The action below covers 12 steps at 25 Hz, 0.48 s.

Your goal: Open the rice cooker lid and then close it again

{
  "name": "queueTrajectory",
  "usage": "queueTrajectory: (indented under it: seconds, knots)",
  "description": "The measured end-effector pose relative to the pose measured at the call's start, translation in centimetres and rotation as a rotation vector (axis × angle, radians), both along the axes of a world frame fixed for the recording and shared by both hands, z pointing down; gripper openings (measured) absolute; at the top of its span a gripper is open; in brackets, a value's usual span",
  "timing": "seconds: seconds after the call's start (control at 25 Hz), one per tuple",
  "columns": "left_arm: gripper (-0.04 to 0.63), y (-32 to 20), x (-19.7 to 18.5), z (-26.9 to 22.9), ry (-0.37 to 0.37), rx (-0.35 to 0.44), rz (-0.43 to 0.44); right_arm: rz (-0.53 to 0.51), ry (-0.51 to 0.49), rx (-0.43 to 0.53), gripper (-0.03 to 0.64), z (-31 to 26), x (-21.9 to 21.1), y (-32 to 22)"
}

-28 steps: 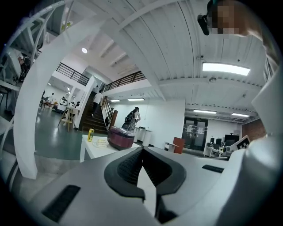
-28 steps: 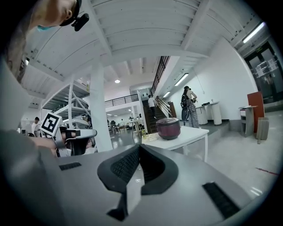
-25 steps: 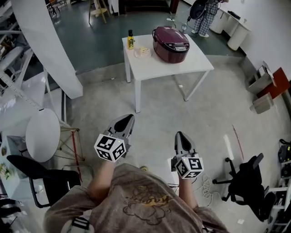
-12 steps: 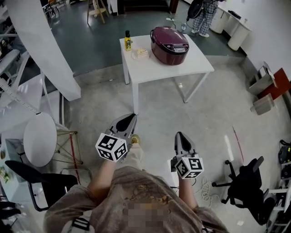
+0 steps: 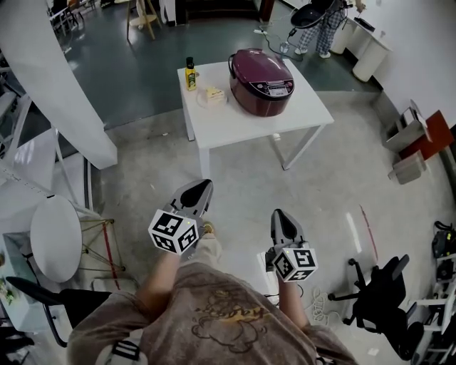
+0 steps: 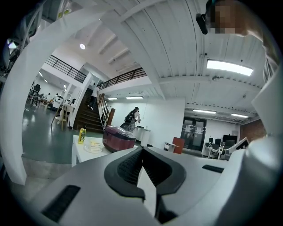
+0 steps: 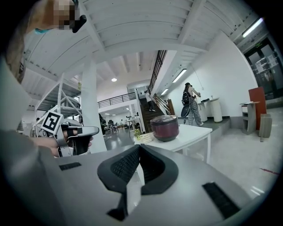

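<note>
A dark red rice cooker [image 5: 261, 71] with its lid down stands on a white table [image 5: 303, 108] far ahead of me. It also shows small in the left gripper view [image 6: 118, 137] and the right gripper view [image 7: 165, 128]. My left gripper [image 5: 203, 187] and right gripper [image 5: 279, 214] are held side by side over the floor, well short of the table, pointing toward it. Both are shut with nothing between their jaws, as the left gripper [image 6: 142, 150] and right gripper [image 7: 139, 148] close-ups show.
A yellow bottle [image 5: 190, 73] and a plate of food [image 5: 211, 95] sit on the table left of the cooker. A white slanted pillar [image 5: 57, 78] and a round white stool [image 5: 55, 239] are at left, a black office chair [image 5: 381, 299] at right. A person [image 5: 320, 21] stands beyond the table.
I have walked toward the table: the table and cooker sit lower and larger in the head view. Both grippers travel along with me, still shut.
</note>
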State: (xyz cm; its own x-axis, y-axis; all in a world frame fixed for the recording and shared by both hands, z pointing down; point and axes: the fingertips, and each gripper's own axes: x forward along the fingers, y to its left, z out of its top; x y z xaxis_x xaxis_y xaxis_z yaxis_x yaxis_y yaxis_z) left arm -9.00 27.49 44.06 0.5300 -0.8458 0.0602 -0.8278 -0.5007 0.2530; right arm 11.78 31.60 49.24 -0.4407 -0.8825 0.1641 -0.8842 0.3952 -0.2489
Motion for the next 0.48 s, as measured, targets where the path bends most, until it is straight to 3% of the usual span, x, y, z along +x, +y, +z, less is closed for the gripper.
queueTrajectory:
  seconds: [0.48]
  knots:
    - [0.020, -12.2, -0.6, -1.9, 0.003, 0.006, 0.058, 0.050, 0.006, -0.010, 0.003, -1.6, -0.6, -11.1]
